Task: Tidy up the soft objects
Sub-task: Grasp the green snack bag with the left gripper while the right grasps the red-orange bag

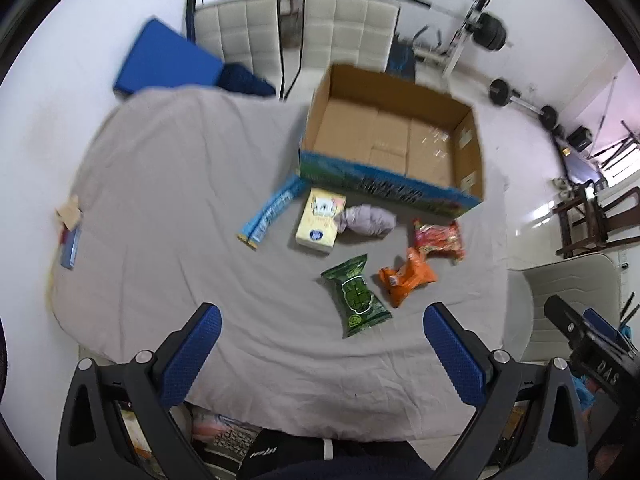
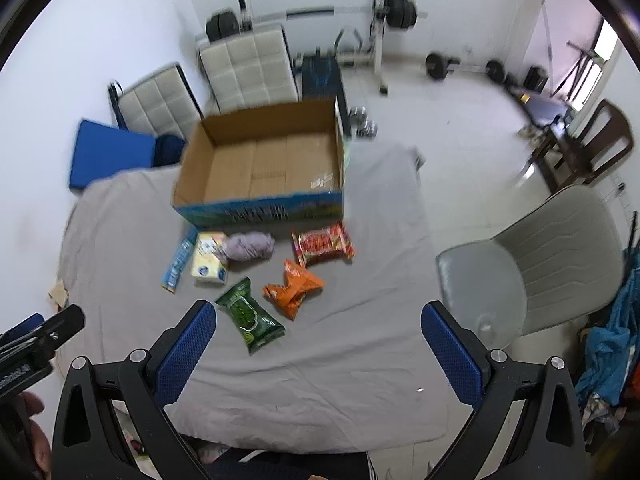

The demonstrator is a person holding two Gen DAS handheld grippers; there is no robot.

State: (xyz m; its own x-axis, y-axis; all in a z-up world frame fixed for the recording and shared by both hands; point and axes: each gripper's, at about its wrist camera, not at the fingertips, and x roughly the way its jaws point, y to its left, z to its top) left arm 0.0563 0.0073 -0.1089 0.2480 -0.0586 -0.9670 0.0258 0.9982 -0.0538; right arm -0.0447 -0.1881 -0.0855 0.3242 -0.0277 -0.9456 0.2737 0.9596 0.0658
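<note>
An open cardboard box [image 1: 464,152] [image 2: 192,172] stands empty on a grey sheet [image 1: 180,200] [image 2: 360,320]. In front of it lie a green packet [image 1: 356,296] [image 2: 250,316], an orange packet [image 1: 406,276] [image 2: 294,286], a red packet [image 1: 438,238] [image 2: 324,244], a lilac cloth bundle [image 1: 368,220] [image 2: 250,246], a cream tissue pack [image 1: 320,220] [image 2: 208,258] and a blue tube pack [image 1: 272,210] [image 2: 178,262]. My left gripper [image 1: 322,356] and right gripper [image 2: 318,356] both hover open above the sheet's near edge, holding nothing.
Two padded chairs [image 2: 248,66] and a blue cushion [image 1: 168,60] stand behind the sheet. A grey chair [image 2: 532,264] is at the right. Weights and a barbell rack [image 2: 380,24] line the far wall. A small card and blue item [image 1: 70,228] lie at the sheet's left edge.
</note>
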